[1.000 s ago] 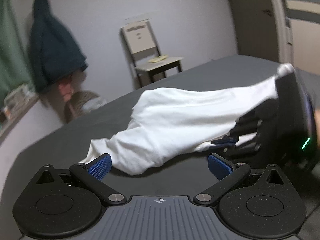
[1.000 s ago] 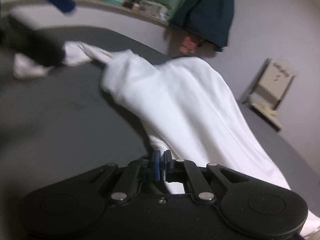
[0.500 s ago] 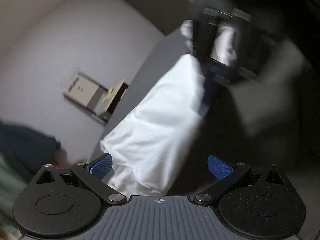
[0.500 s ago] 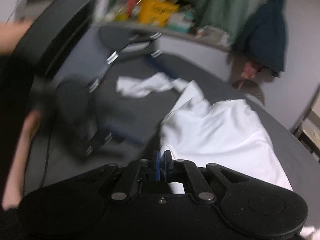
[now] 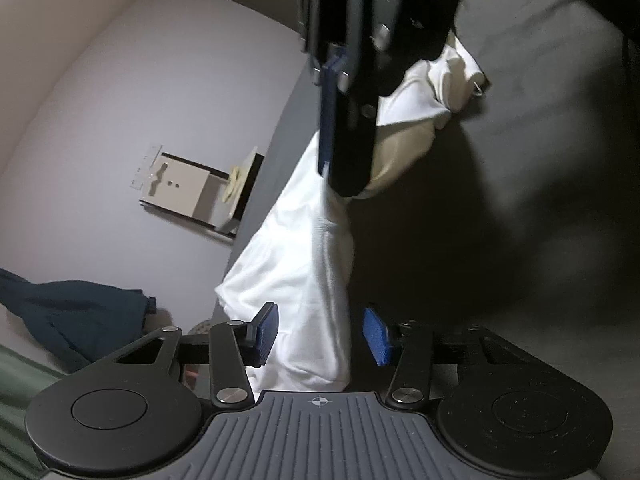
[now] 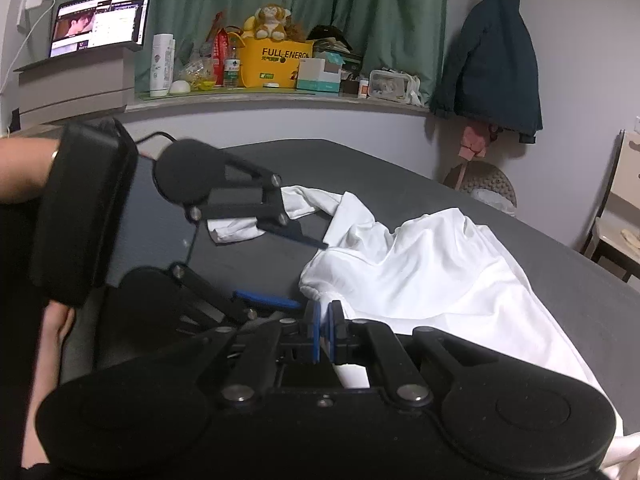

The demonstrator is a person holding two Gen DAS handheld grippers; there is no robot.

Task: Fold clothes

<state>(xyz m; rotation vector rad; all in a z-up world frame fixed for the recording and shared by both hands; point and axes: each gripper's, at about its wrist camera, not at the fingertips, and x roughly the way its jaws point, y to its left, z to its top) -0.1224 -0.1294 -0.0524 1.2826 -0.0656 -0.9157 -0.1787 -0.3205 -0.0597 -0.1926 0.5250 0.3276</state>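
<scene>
A white garment point(image 6: 440, 272) lies crumpled on the dark grey bed point(image 6: 400, 184), one sleeve trailing towards the far left. My right gripper point(image 6: 324, 332) is shut on a bunched edge of it, close to the bed. In the left wrist view that gripper point(image 5: 340, 176) comes down from above and pinches the cloth. My left gripper point(image 5: 320, 334) is open, fingers half apart, and a fold of the garment point(image 5: 304, 260) runs between its blue pads point(image 5: 264, 334). From the right wrist view the left gripper point(image 6: 312, 276) sits just left of the held edge.
A cluttered shelf point(image 6: 280, 96) with a laptop point(image 6: 100, 20) and a yellow box point(image 6: 276, 60) runs behind the bed. A dark coat point(image 6: 492, 52) hangs on the wall over a round basket point(image 6: 484, 184). A chair point(image 6: 616, 216) stands at the right.
My left gripper has swung round to the garment's end beside the right gripper, and its fingers have narrowed around the cloth. The right gripper has stayed shut on the garment.
</scene>
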